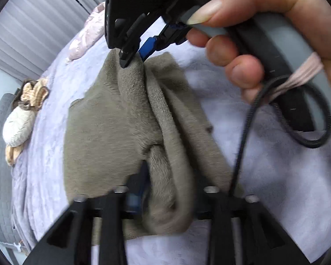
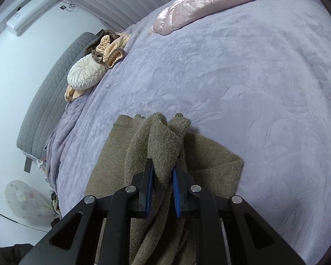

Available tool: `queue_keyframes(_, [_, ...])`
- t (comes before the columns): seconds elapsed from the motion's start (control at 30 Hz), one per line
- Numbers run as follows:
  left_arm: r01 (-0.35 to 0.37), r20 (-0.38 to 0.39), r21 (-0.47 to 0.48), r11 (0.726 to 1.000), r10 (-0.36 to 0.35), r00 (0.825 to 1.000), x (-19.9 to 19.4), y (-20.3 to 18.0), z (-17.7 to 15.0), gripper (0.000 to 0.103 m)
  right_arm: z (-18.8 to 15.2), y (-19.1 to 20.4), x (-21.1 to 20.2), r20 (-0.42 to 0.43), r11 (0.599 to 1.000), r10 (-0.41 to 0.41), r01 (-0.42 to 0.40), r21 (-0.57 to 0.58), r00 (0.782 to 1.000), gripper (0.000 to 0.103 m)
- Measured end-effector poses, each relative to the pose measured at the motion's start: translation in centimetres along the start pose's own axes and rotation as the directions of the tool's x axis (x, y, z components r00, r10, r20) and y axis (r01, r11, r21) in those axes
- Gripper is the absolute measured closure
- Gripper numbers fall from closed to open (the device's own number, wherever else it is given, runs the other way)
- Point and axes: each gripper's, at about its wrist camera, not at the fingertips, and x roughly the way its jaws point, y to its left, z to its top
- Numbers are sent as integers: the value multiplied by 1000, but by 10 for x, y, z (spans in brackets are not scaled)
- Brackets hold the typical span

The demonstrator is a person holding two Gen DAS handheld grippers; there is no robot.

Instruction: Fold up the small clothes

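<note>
Fold under way: my right fingers (image 2: 163, 183) pinch the olive garment (image 1: 112, 121) on the bed (image 2: 253, 88), my left fingers (image 1: 165, 190) stand apart around a fold; next, lay it flat.

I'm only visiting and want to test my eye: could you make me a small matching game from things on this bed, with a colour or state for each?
Things:
1. knitted garment
2. quilted blanket
3. round cushion
4. bedspread

Descriptions:
A. lilac, with a leaf pattern pressed in
B. olive-brown, pinched in the right gripper
C. cream, by the grey headboard
D. shiny pink, bunched at the far edge

Pairs: 1-B, 2-D, 3-C, 4-A
</note>
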Motion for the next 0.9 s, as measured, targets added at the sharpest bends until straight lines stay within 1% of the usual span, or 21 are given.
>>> queue_keyframes(0.03, [6,14,-4,1000,-6,1000,-5,-1,-1,38,0,-6,2,-4,1000,-2,2,24,1000,80])
queue_keyframes(0.1, [-6,55,6,1000,6,998,-17,-2,-2,38,-1,-16,1,-14,997,-29,29,67,999,79])
queue_keyframes(0.13, [4,64,19,1000,-5,998,-22,-2,-4,38,-2,-22,-3,-16,995,-29,31,91,999,72])
queue_keyframes(0.2, [46,83,23,999,-47,995,-33,2,-11,38,-8,-27,-17,12,994,-20,19,110,1000,63])
queue_keyframes(0.23, [79,93,17,997,-80,992,-39,7,-17,38,-12,-26,-25,28,994,-29,25,108,999,61])
queue_keyframes(0.27, [138,103,6,990,-138,985,-46,17,-25,38,-18,-20,-34,31,995,-36,33,91,999,60])
queue_keyframes(0.3, [202,116,-5,979,-200,973,-52,29,-33,38,-23,-15,-39,29,997,-38,36,73,999,60])
queue_keyframes(0.33, [274,144,-25,961,-268,953,-60,43,-41,38,-31,-8,-45,29,998,-31,30,50,999,56])
queue_keyframes(0.37, [320,175,-54,946,-307,935,-66,60,-50,38,-40,1,-50,27,999,-28,27,24,999,45])
queue_keyframes(0.4, [338,201,-89,937,-316,927,-69,78,-57,38,-48,9,-54,24,999,-33,33,1,999,39])
queue_keyframes(0.43, [342,227,-132,930,-307,924,-70,99,-65,38,-57,18,-58,23,999,-43,43,-20,999,32])
queue_keyframes(0.47, [343,237,-170,924,-299,924,-67,116,-70,38,-68,27,-61,27,998,-40,41,-40,999,32])
queue_keyframes(0.53, [336,212,-264,904,-286,935,-52,146,-77,38,-83,39,-65,26,998,-13,14,-62,1000,32])
queue_keyframes(0.6, [364,180,-333,870,-320,930,-32,168,-79,38,-97,51,-63,24,998,1,1,-69,1000,32])
queue_keyframes(0.63, [372,178,-360,855,-329,927,-26,173,-80,38,-103,56,-59,12,998,-10,11,-69,1000,32])
queue_keyframes(0.67, [398,186,-379,835,-353,917,-20,180,-80,38,-108,59,-54,-1,997,-28,28,-69,1000,32])
queue_keyframes(0.7, [416,189,-407,813,-371,909,-14,186,-81,38,-112,61,-51,-9,997,-45,44,-69,999,32])
queue_keyframes(0.73, [417,187,-429,801,-374,909,-8,186,-80,38,-117,62,-48,-14,996,-68,67,-66,998,32])
queue_keyframes(0.8, [439,196,-459,773,-394,898,-1,186,-84,38,-127,62,-49,-12,993,-109,109,-45,994,32])
queue_keyframes(0.83, [444,188,-472,762,-405,895,4,186,-85,38,-134,62,-55,5,995,-101,101,-28,995,32])
queue_keyframes(0.9, [436,171,-482,760,-407,897,13,181,-85,38,-146,61,-64,33,998,-67,67,6,997,32])
